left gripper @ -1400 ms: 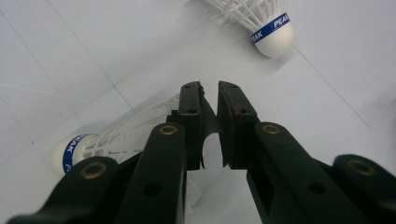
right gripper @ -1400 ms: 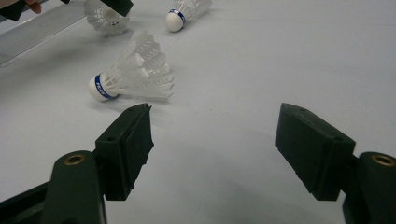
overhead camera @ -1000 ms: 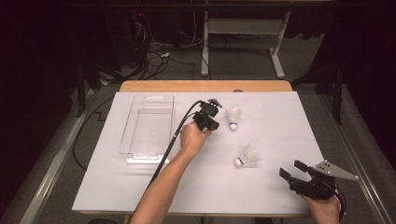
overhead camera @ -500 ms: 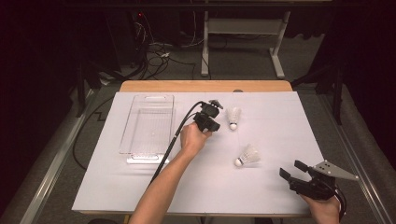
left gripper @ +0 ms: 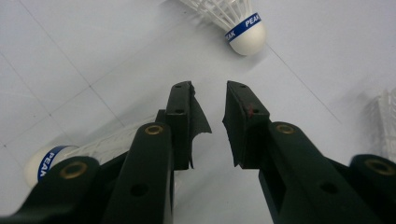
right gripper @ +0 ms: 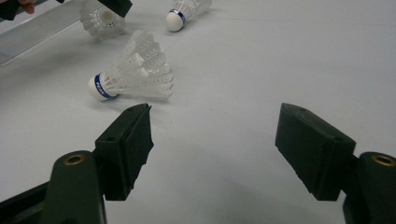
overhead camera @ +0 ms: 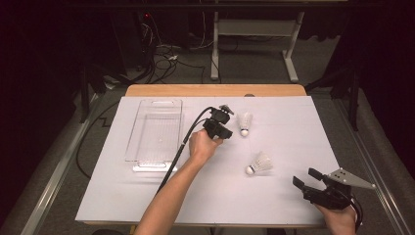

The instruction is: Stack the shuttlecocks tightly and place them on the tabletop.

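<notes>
The left gripper (overhead camera: 230,128) hovers just beside the far shuttlecock (overhead camera: 244,123), jaws slightly parted, grasping nothing. The right gripper (overhead camera: 307,178), spread wide, sits well apart from it.

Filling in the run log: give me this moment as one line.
left gripper: open, low among shuttlecocks | nearest shuttlecock: lying, ungrasped | right gripper: open, idle at near edge | clear tray: nothing visible inside
</notes>
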### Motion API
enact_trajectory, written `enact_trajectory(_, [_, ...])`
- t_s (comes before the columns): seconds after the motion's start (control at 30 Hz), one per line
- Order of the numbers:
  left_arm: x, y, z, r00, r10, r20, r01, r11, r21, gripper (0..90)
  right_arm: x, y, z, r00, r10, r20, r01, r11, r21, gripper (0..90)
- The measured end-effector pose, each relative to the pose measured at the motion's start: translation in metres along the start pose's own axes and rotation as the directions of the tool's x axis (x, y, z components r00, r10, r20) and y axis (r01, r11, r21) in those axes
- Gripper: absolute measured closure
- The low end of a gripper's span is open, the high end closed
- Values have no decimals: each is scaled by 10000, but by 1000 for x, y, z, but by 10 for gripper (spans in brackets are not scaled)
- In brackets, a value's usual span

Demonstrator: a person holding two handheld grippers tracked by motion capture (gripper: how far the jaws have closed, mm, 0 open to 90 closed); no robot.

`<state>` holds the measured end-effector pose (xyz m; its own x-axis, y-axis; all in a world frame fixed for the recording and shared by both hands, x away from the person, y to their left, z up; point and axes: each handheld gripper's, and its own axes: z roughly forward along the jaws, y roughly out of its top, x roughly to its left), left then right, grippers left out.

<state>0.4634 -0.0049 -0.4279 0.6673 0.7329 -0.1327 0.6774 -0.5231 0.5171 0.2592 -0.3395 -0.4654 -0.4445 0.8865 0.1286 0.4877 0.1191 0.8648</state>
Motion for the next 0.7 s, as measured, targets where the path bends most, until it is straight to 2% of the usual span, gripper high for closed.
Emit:
enact_trajectory(0.43, [-2,-1,-4,9999,45,149,-44,9999,-107,698,0,0,0,10000,-17,6,17,10000,29,275])
enact_trajectory(0.7, [-4,-5,-10,9992,13,394,1,9994,-335,664,0,0,0,10000,-12,17,12,10000,46,276])
